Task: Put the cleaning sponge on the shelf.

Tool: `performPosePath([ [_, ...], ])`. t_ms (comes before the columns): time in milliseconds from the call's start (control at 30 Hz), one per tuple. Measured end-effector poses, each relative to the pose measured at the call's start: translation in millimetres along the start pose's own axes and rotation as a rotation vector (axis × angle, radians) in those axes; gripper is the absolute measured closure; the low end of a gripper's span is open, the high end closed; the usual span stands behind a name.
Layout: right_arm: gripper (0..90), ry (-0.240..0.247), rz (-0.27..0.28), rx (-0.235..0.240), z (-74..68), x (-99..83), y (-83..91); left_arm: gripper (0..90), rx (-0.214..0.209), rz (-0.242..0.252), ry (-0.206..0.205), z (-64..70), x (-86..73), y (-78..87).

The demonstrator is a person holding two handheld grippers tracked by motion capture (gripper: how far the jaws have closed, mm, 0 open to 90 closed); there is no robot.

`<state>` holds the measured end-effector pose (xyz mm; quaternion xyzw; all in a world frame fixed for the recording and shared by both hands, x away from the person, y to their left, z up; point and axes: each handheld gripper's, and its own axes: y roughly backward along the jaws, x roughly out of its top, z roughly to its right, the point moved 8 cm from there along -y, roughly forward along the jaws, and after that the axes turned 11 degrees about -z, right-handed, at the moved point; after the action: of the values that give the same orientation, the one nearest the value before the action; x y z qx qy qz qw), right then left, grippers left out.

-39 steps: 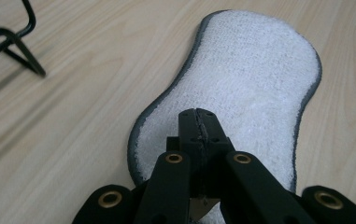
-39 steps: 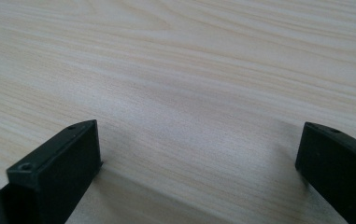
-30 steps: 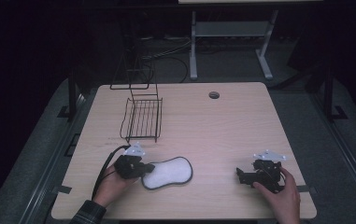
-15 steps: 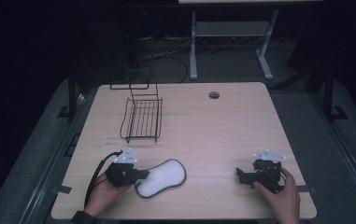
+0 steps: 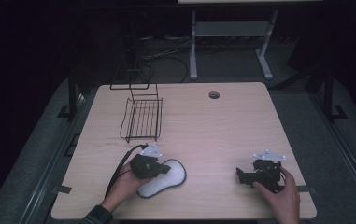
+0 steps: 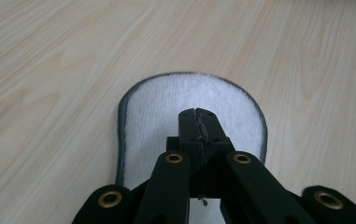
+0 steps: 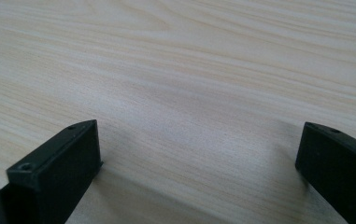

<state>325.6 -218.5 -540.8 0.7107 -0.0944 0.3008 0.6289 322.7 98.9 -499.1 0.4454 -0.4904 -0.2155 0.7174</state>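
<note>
Left claw (image 6: 198,122) clamped onto white insole (image 6: 157,112) (flat on tabletop (image 5: 213,126)); right claw (image 7: 199,154) spread wide, nothing inside.

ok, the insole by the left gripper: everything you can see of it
The insole is a flat foot-shaped pad: pale grey, fuzzy top that looks like felt or fleece, with a thin dark edge all round. It lies face up on the table near the front left, rounded end pointing away from the left gripper. The jaws are shut over its middle; whether they pinch it isn't clear.
</note>
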Motion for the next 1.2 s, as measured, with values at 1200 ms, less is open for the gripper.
performPosePath([
  [1200,0.0,0.000,0.000,0.000,0.0,0.0,0.0,64.3,0.087,0.063,0.159,-34.2,-44.6,45.6],
])
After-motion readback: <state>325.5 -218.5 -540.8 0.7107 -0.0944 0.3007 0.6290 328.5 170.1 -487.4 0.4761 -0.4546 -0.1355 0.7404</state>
